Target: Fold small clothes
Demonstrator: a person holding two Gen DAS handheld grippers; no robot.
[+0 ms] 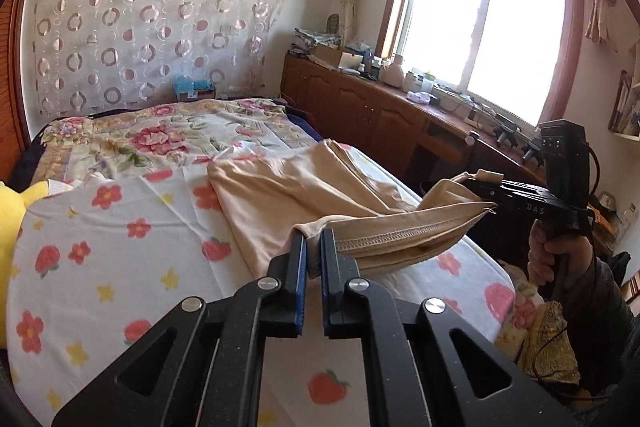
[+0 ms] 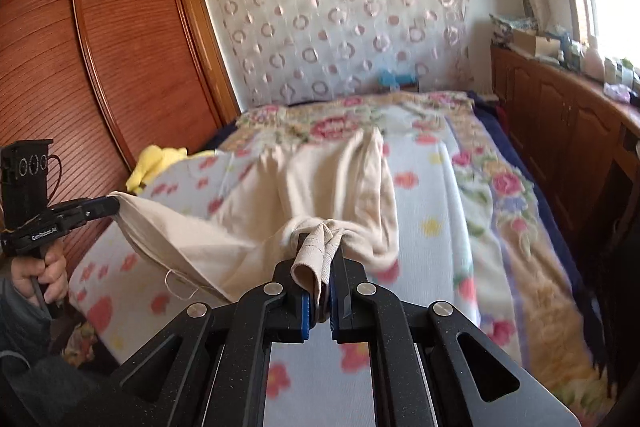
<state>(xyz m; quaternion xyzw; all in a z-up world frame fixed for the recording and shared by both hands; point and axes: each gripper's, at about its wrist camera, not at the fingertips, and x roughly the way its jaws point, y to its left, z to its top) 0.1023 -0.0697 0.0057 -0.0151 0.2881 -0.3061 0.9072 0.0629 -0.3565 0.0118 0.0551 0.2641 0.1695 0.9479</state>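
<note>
Beige garment [image 1: 304, 187] is gripped at its hem by left gripper [image 1: 313, 247] and right gripper [image 2: 320, 251], lifted above the bed [image 1: 120, 247].

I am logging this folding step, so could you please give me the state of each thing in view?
Left hand-held gripper: shut on the garment's hem.
Right hand-held gripper: shut on bunched fabric.
Beige garment: near edge lifted between both grippers, the rest lying on the bed.
Bed sheet: spread flat.
</note>
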